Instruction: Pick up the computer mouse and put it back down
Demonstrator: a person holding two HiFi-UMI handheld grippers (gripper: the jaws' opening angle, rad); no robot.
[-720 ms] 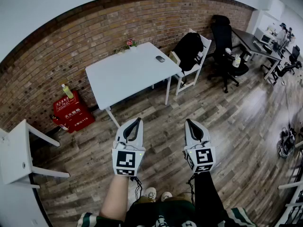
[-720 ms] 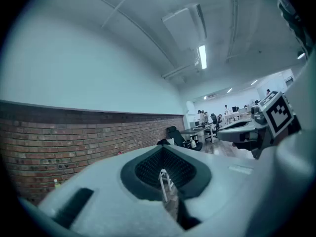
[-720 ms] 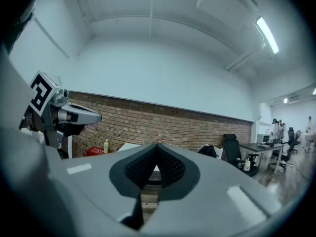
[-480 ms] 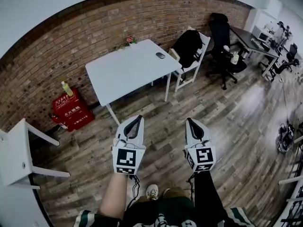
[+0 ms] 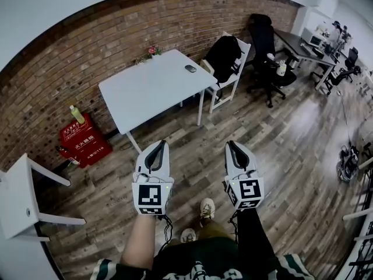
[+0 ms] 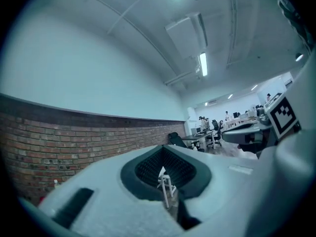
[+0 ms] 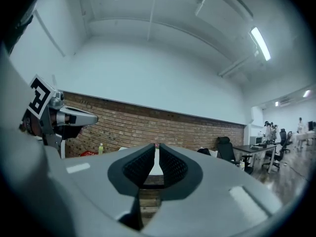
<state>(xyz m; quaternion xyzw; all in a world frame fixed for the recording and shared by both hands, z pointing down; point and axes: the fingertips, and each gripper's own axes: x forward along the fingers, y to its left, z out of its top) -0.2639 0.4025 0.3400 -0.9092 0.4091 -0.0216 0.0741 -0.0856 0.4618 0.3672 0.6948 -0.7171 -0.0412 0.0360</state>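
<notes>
— Fingers first: how do they stand?
— On the left gripper (image 5: pixel 158 145) the fingers (image 6: pixel 148 168) are drawn together, with only a thin slit between the dark ribbed pads and nothing in it. The right gripper (image 5: pixel 232 145) is the same: its fingers (image 7: pixel 140 165) are pressed nearly tip to tip and pinch nothing. Both grippers are held level, side by side, above the wood-plank floor (image 5: pixel 285 150).
— What lies beyond them?
— A white surface (image 5: pixel 145 92) on thin white legs stands against a red-brick wall (image 5: pixel 111 34). A small pot of pink flowers (image 5: pixel 152 51) sits at its wall edge. A white chair (image 5: pixel 232 77) draped with something black is just beside its right corner. Past that stand a black office chair (image 5: pixel 263 39) and a long desk (image 5: pixel 303 42) with screens. Another white table (image 5: pixel 20 200) shows at the left edge.
— And the computer mouse?
— The computer mouse (image 5: pixel 190 69) lies on the white surface near the corner by the white chair. It is well apart from both pairs of fingers, ahead of them, roughly between their two lines.
— Any writing?
— A red box (image 5: pixel 84 142) by the wall carries white characters too small to read, with a green-capped bottle (image 5: pixel 76 114) standing on it. Each gripper's cube shows a black-and-white square marker.
</notes>
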